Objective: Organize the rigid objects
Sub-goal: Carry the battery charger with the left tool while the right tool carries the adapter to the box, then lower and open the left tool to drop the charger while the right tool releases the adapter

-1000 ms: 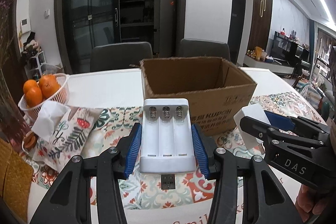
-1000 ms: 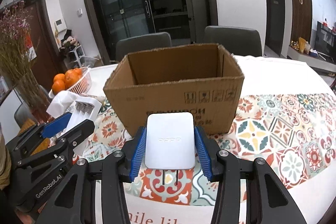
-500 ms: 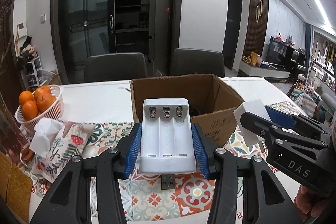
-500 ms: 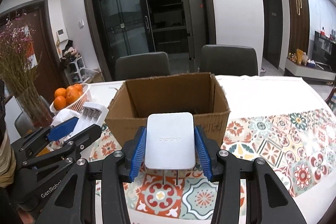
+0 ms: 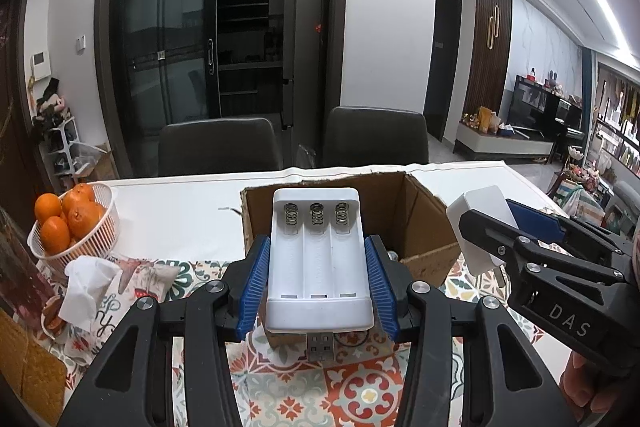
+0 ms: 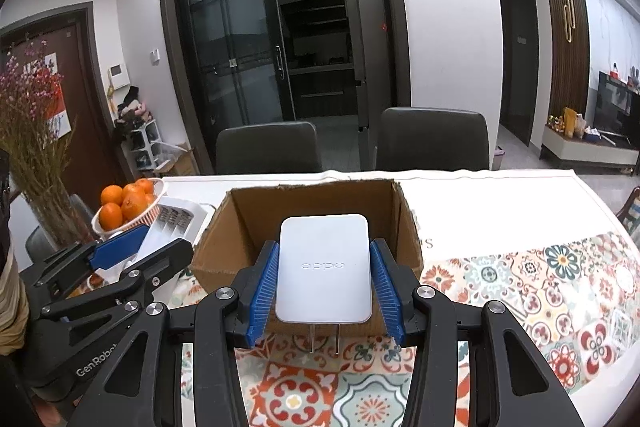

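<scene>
My left gripper [image 5: 318, 279] is shut on a white battery charger [image 5: 318, 267] with three empty slots and a USB plug at its near end. It hangs above the near wall of an open cardboard box [image 5: 424, 211]. My right gripper [image 6: 324, 283] is shut on a white OPPO wall charger [image 6: 324, 267], prongs toward me, above the near side of the same box [image 6: 248, 219]. The right gripper and its charger [image 5: 480, 223] show at right in the left wrist view. The left gripper [image 6: 132, 255] shows at left in the right wrist view.
A white basket of oranges [image 5: 68, 223] stands at the left, with a patterned tissue pouch [image 5: 108, 291] in front of it. A vase of dried flowers [image 6: 36, 163] is at far left. A patterned cloth [image 6: 520, 287] covers the near table. Two dark chairs [image 5: 376, 135] stand behind.
Both grippers have risen and moved forward with their chargers. The box now sits lower in both views and its inside shows more.
</scene>
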Action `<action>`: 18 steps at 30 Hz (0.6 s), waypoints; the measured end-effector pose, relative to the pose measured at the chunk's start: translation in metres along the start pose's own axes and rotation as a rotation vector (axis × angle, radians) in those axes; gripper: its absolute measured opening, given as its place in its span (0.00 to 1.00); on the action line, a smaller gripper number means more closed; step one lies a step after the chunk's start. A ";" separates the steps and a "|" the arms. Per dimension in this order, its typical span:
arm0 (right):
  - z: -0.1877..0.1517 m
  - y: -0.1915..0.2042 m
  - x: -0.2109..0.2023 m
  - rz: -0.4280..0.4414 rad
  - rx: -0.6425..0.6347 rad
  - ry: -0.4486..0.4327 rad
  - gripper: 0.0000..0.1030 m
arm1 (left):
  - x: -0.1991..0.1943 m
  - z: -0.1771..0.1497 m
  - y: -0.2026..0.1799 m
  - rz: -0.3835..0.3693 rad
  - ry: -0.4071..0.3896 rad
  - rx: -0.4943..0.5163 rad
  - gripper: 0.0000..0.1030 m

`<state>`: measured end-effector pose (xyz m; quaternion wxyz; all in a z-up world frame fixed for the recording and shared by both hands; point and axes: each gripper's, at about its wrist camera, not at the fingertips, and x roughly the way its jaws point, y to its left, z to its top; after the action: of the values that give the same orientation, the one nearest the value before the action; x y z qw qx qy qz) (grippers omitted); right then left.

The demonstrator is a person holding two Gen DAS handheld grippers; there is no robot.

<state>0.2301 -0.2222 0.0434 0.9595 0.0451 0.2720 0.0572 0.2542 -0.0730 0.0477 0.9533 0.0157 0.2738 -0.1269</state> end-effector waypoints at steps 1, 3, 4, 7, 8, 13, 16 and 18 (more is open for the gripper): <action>0.002 0.000 0.001 0.000 -0.002 -0.002 0.45 | 0.001 0.002 0.000 0.001 0.000 0.000 0.46; 0.006 -0.001 0.003 -0.001 -0.004 -0.006 0.45 | 0.004 0.007 -0.002 0.004 0.000 0.003 0.46; 0.008 -0.002 0.003 0.000 -0.005 -0.008 0.45 | 0.006 0.010 -0.003 0.005 0.001 0.002 0.46; 0.013 -0.003 0.006 0.001 -0.007 -0.010 0.45 | 0.012 0.017 -0.004 0.004 0.008 0.003 0.46; 0.015 -0.005 0.008 0.003 -0.006 -0.009 0.45 | 0.014 0.018 -0.004 0.006 0.008 0.003 0.46; 0.023 -0.011 0.019 0.000 -0.002 -0.003 0.45 | 0.026 0.029 -0.004 0.014 0.013 0.016 0.46; 0.029 -0.015 0.029 0.002 0.000 0.007 0.45 | 0.035 0.034 -0.002 0.019 0.019 0.022 0.46; 0.032 -0.015 0.035 0.001 0.001 0.011 0.46 | 0.041 0.038 -0.001 0.024 0.025 0.022 0.46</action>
<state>0.2779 -0.2346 0.0501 0.9580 0.0455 0.2772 0.0577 0.3073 -0.0871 0.0579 0.9510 0.0311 0.2839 -0.1182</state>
